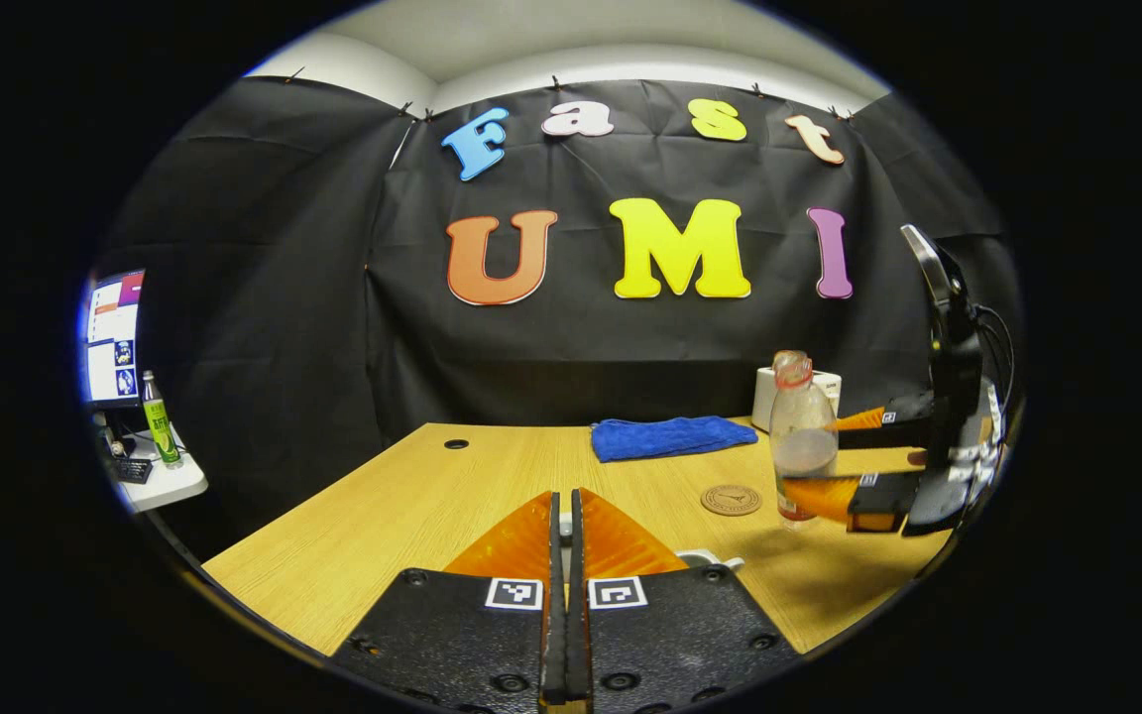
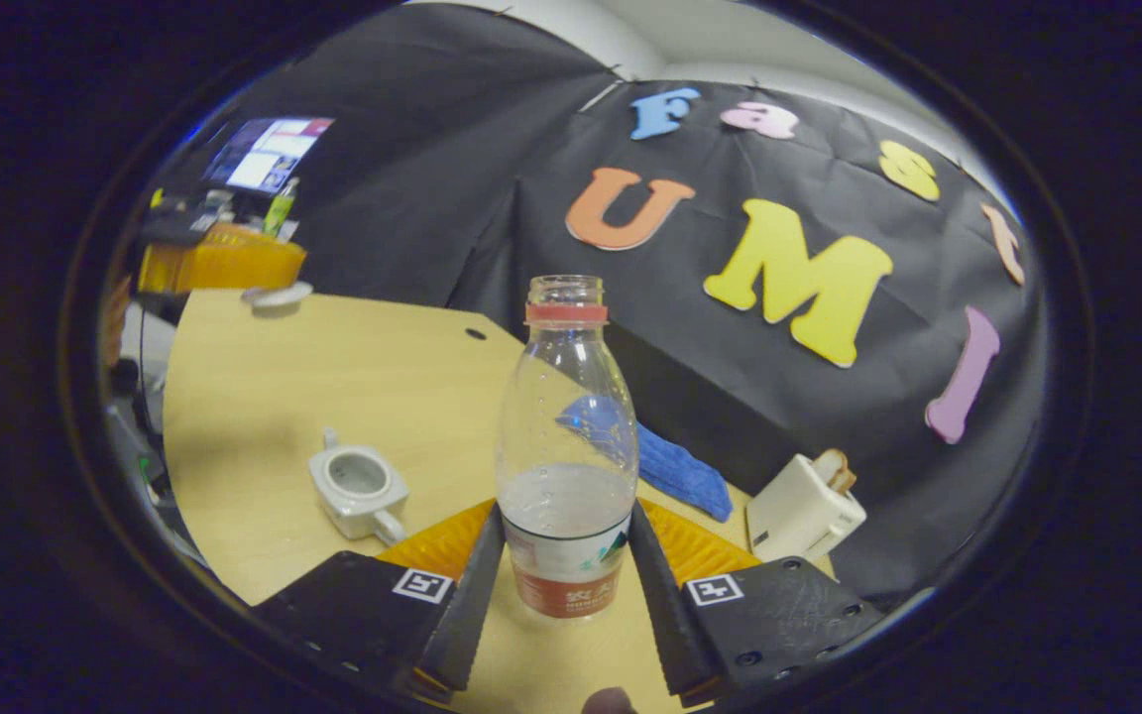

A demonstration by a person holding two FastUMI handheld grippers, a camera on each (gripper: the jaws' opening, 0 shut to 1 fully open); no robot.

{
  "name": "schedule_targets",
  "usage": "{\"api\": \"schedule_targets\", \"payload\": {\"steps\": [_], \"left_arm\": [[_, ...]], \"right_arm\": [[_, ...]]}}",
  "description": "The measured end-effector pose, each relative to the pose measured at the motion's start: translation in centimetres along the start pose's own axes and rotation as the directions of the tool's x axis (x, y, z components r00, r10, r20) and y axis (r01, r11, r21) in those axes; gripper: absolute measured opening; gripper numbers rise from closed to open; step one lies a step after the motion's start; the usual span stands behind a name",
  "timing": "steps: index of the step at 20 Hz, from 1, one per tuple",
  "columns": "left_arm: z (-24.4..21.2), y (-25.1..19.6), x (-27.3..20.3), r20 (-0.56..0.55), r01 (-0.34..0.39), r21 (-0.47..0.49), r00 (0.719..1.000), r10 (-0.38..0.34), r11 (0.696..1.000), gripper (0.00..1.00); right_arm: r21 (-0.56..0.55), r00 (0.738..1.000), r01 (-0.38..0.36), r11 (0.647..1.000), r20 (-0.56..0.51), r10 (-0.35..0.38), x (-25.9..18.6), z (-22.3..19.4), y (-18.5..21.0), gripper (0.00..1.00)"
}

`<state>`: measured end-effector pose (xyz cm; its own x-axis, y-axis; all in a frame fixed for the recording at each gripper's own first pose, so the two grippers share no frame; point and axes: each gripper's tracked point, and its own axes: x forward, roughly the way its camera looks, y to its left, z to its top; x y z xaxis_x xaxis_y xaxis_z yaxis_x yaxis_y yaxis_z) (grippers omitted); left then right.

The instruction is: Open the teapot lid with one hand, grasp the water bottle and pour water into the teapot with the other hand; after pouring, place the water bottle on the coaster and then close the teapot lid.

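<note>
Both fingers of the right gripper point(image 2: 563, 565) clamp the bottle point(image 2: 565, 446), clear, uncapped, upright, about a third full. Left gripper point(image 1: 564, 526) is closed; whether it pinches anything, I cannot tell. Lidless teapot point(image 2: 358, 488) sits left of the bottle; coaster point(image 1: 731, 499) lies just beside it.
</note>
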<state>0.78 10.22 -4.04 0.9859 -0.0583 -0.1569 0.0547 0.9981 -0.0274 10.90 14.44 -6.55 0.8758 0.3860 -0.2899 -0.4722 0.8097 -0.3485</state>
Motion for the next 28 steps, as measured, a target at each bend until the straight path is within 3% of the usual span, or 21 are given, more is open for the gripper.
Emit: {"api": "schedule_targets", "payload": {"steps": [5, 8, 19, 22, 23, 28], "left_arm": [[0.6, -0.4, -0.3, 0.013, 0.014, 0.007, 1.0, -0.014, 1.0, 0.03], [0.5, -0.4, -0.4, 0.009, 0.015, 0.019, 1.0, -0.015, 1.0, 0.03], [-0.2, 1.0, 0.0, -0.003, -0.006, 0.028, 1.0, 0.006, 1.0, 0.03], [-0.8, 1.5, 0.4, -0.018, -0.02, 0.031, 1.0, 0.021, 0.999, 0.07], [-1.1, 1.6, 0.5, -0.023, -0.022, 0.032, 0.999, 0.023, 0.999, 0.03], [-1.4, 1.9, 0.8, -0.031, -0.026, 0.035, 0.999, 0.027, 0.999, 0.03]], "right_arm": [[0.221, 0.997, 0.05, 0.974, 0.048, -0.062, 1.3, 1.9, -3.2, 0.72], [0.29, 0.993, 0.067, 0.955, 0.075, -0.093, 2.6, 2.3, -4.5, 0.72], [0.356, 0.993, 0.071, 0.932, 0.06, -0.099, 11.2, 0.8, -4.4, 0.71], [0.373, 0.994, 0.075, 0.925, 0.051, -0.101, 12.7, -0.2, -4.3, 0.72], [0.378, 0.994, 0.077, 0.923, 0.045, -0.101, 13.1, -0.6, -4.1, 0.72], [0.379, 0.993, 0.088, 0.921, 0.036, -0.11, 13.8, -1.5, -4.2, 0.72]]}}
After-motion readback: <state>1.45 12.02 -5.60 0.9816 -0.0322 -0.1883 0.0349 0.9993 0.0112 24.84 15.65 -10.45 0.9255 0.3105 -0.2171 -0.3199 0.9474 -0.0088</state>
